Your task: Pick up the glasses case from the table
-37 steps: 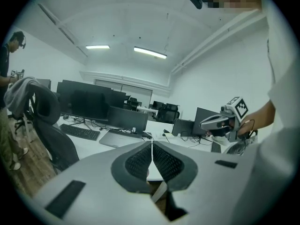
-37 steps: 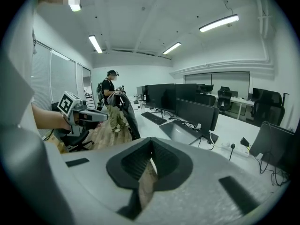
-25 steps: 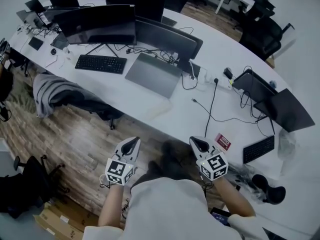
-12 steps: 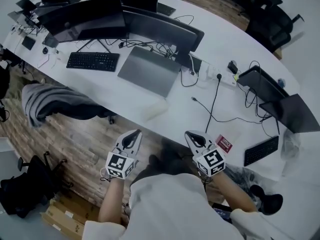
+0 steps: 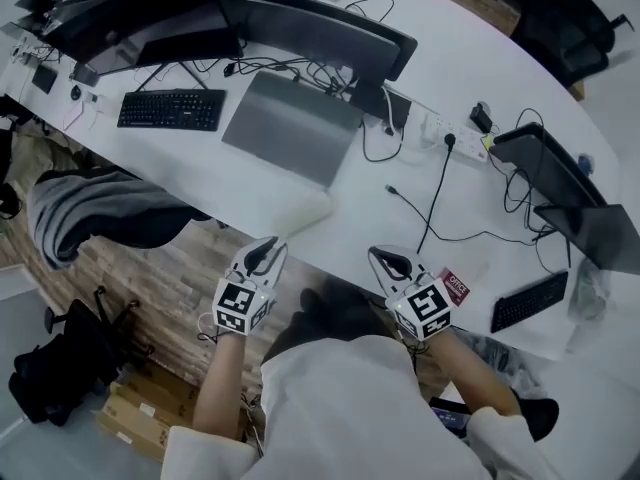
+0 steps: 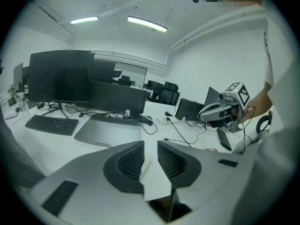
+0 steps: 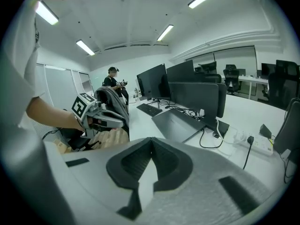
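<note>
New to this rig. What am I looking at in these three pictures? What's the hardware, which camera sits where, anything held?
There is no robot here. A person holds a pair of hand-held tongs in each hand, and each pair carries a cube with square markers. The head view comes from a camera on the person's head looking down. It shows the left tongs and right tongs at the near edge of a long white curved table. The other two views come from cameras riding on each pair of tongs, looking along their jaws.

On the table are a closed grey laptop, a black keyboard, dark monitors and a pale oblong box, probably the glasses case.

Nothing is held. The left jaws are just opening and grip nothing, and the right jaws are closed and empty.
</note>
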A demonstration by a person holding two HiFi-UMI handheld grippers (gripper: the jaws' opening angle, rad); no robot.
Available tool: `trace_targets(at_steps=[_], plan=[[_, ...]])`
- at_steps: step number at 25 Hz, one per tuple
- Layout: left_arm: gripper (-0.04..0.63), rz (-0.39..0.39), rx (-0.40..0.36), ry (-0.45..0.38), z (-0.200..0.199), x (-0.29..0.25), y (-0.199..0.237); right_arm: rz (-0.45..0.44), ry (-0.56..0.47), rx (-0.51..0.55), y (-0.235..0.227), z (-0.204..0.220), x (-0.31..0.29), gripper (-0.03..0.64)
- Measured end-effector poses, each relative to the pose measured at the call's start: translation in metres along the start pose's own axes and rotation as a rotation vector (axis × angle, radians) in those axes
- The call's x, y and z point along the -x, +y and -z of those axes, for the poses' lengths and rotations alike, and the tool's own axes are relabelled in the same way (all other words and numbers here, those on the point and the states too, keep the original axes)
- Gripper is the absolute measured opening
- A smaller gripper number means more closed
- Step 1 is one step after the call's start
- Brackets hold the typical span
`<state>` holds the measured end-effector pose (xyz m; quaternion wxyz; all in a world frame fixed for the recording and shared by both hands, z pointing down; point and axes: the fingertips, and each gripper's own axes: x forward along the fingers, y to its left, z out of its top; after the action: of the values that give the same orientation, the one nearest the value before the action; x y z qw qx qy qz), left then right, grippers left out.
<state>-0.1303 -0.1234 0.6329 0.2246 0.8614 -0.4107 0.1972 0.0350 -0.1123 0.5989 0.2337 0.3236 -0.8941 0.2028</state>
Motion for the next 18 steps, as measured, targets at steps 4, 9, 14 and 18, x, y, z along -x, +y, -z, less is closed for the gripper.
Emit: trace_targets(at_steps=[4,9,14,18], plan=[[0.094,-0.005,-0.034,0.078,0.014,-0.031,0.013,-0.029,0.017,-0.009,-0.018,0.007,-0.015,-0.002],[0.115,0.003,-0.087,0.169,0.038,-0.070,0.025,-0.053,0.033,-0.027,-0.039,0.017,-0.032,-0.002],[0.141,0.022,-0.155,0.259,0.065,-0.104,0.033,-0.076,0.048,-0.057,-0.051,0.030,-0.046,-0.002],[0.161,0.044,-0.200,0.343,0.087,-0.122,0.034,-0.086,0.066,-0.081,-0.053,0.040,-0.054,-0.002]])
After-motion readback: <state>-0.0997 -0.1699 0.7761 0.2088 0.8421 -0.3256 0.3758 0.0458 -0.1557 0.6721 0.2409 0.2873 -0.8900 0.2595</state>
